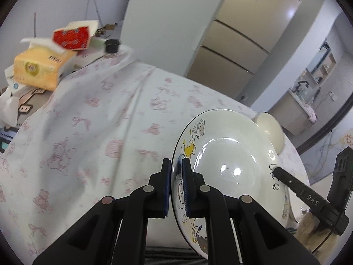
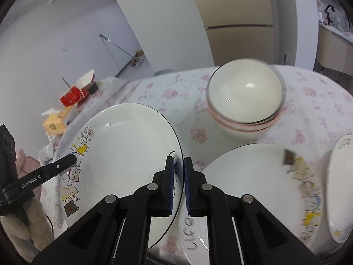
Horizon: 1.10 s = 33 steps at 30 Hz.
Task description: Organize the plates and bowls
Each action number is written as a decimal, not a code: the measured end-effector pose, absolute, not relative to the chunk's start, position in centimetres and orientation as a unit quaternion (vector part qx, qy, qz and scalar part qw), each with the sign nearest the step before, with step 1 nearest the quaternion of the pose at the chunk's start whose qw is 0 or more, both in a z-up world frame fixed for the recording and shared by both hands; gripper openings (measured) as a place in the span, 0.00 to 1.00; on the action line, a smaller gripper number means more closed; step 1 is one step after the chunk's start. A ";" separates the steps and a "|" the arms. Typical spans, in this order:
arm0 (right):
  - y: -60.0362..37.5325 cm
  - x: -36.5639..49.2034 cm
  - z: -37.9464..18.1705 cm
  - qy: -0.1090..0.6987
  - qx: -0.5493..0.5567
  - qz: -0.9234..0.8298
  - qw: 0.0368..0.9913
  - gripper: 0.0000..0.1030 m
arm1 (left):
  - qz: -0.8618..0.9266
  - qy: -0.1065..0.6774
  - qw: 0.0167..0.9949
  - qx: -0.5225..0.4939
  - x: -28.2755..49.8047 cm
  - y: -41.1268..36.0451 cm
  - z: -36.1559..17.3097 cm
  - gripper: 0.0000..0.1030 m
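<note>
both tongs are clamped on the same cartoon plate (image 2: 123, 145), which is held up off the surface (image 1: 99, 121) and tilted: the left tongs (image 1: 176, 185) grip its rim on the side with the cat drawings, and the right tongs (image 2: 178, 183) grip the opposite rim, near the handwritten lettering. each pair has one pad on each face of the rim, so the plate is carried between the two.

judging by how things lie, the sorting is partly done. the bowls (image 2: 245, 101) already sit nested in one stack on the flowered cloth, toward the far side of the surface. just in front of them, a second plate (image 2: 253, 187) with a similar cartoon border lies flat, and a third piece (image 2: 339, 187), likely another plate, shows at the right edge, apart from it. what seems left is to lay the held plate on the flat one and then gather the piece at the edge. tissue packs (image 1: 39, 70) and a red box (image 1: 72, 36) sit well apart at the far corner.
</note>
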State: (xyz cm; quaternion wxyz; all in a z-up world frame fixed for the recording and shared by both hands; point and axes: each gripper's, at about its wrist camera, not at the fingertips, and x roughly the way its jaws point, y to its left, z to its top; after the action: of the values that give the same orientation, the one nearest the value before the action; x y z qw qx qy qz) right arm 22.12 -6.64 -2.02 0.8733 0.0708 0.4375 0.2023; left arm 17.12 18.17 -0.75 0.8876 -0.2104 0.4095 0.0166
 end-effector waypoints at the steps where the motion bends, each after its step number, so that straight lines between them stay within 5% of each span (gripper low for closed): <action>1: -7.3 21.9 -1.5 0.433 0.073 0.200 0.876 0.08 | 0.013 0.409 0.888 -0.209 17.1 17.6 -0.5 0.10; 14: -16.8 19.4 0.3 0.408 0.097 0.150 0.895 0.08 | -0.041 0.401 0.899 -0.171 17.3 7.8 2.1 0.10; 33: -20.9 19.8 -4.8 0.439 0.122 0.127 0.881 0.09 | -0.049 0.444 0.883 -0.145 19.1 4.2 -2.4 0.10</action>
State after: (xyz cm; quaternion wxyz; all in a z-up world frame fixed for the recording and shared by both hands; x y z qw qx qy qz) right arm 19.81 -20.85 -4.82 0.8812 0.1217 0.4387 0.1275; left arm 19.06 4.20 -2.37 0.8827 -0.1452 0.4443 -0.0489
